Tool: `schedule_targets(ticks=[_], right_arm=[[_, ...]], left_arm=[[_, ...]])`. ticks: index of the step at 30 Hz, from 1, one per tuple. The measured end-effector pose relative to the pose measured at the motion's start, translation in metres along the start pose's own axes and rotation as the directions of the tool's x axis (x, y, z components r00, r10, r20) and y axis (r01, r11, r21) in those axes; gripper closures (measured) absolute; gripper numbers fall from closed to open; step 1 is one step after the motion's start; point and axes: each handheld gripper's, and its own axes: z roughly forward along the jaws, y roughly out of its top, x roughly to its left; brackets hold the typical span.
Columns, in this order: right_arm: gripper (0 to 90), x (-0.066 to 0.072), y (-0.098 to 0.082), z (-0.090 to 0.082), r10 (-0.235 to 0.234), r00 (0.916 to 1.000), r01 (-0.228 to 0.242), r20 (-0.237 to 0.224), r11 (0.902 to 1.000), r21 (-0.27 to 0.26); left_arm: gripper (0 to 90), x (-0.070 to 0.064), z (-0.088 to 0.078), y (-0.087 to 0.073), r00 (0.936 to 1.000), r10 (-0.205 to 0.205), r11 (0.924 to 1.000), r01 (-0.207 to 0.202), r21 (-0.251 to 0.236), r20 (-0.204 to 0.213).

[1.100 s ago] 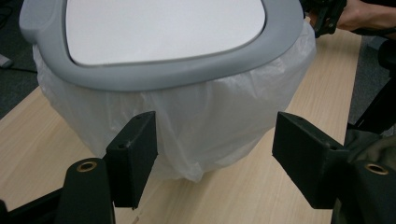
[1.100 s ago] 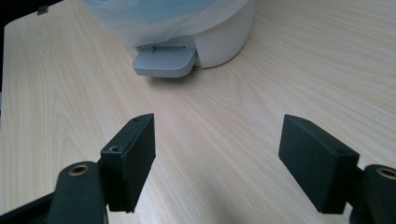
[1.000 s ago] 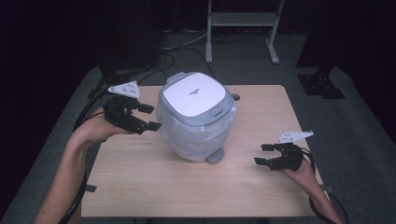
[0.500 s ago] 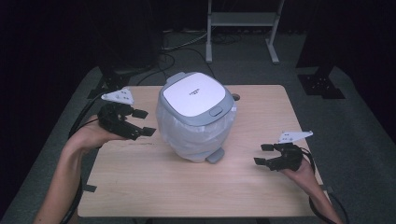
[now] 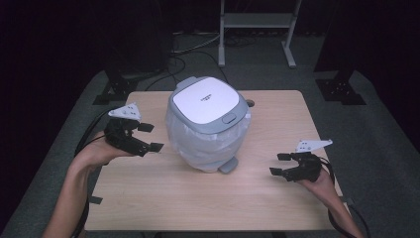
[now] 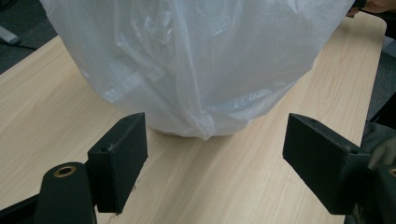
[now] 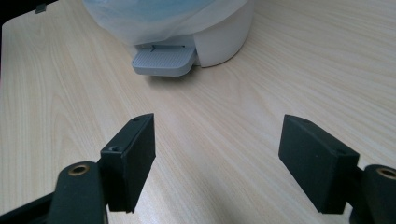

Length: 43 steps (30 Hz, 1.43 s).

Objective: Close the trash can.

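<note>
A small white pedal bin (image 5: 208, 126) with a grey-rimmed lid stands in the middle of the wooden table (image 5: 148, 193). A clear plastic bag liner (image 6: 196, 65) hangs out over its sides. Its grey foot pedal (image 7: 163, 60) points toward the table's front right. My left gripper (image 5: 148, 138) is open just left of the bin, jaws facing the bag, not touching it. My right gripper (image 5: 281, 164) is open and holds nothing, low over the table at the front right, a hand's width from the pedal (image 5: 228, 165).
A metal stand (image 5: 257, 22) and cables lie on the dark floor beyond the table's far edge. Bare wood stretches in front of the bin and along the table's right side. A small dark round fitting (image 5: 249, 103) sits in the tabletop behind the bin.
My left gripper has drawn back toward the near side and left, away from the bin's upper part. The right gripper has stayed where it was.
</note>
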Motion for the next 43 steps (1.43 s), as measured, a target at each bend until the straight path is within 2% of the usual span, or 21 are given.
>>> schedule_targets(ticks=[7, 17, 24, 35, 38, 43], right_arm=[[26.0, 0.0, 0.0, 0.0, 0.002, 1.0, -0.002, 0.002, 1.0, 0.001], [26.0, 0.001, -0.001, 0.001, 0.003, 1.0, -0.003, 0.002, 1.0, 0.005], [26.0, 0.001, -0.001, 0.001, -0.001, 1.0, 0.001, 0.008, 1.0, 0.008], [26.0, 0.001, -0.003, 0.0, 0.001, 1.0, -0.001, 0.008, 0.9999, 0.01], [26.0, 0.002, -0.003, 0.0, 0.001, 1.0, -0.001, 0.008, 0.9999, 0.011], [26.0, 0.003, -0.003, 0.0, -0.004, 1.0, 0.004, 0.007, 1.0, 0.008]], left_arm=[[18.8, 0.001, 0.0, -0.012, 0.9997, -0.009, 0.9999, 0.009, -0.004, -0.023], [17.3, 0.003, 0.012, -0.041, 0.9977, -0.056, 0.9984, 0.055, -0.011, -0.04], [15.5, 0.0, 0.02, -0.054, 0.9973, -0.063, 0.998, 0.063, -0.009, -0.037], [15.4, -0.006, 0.035, -0.072, 0.9961, -0.064, 0.9979, 0.065, 0.006, -0.061], [15.4, -0.008, 0.038, -0.076, 0.9958, -0.068, 0.9977, 0.068, -0.005, -0.061], [15.4, -0.012, 0.044, -0.086, 0.9943, -0.092, 0.993, 0.088, -0.079, -0.054]])
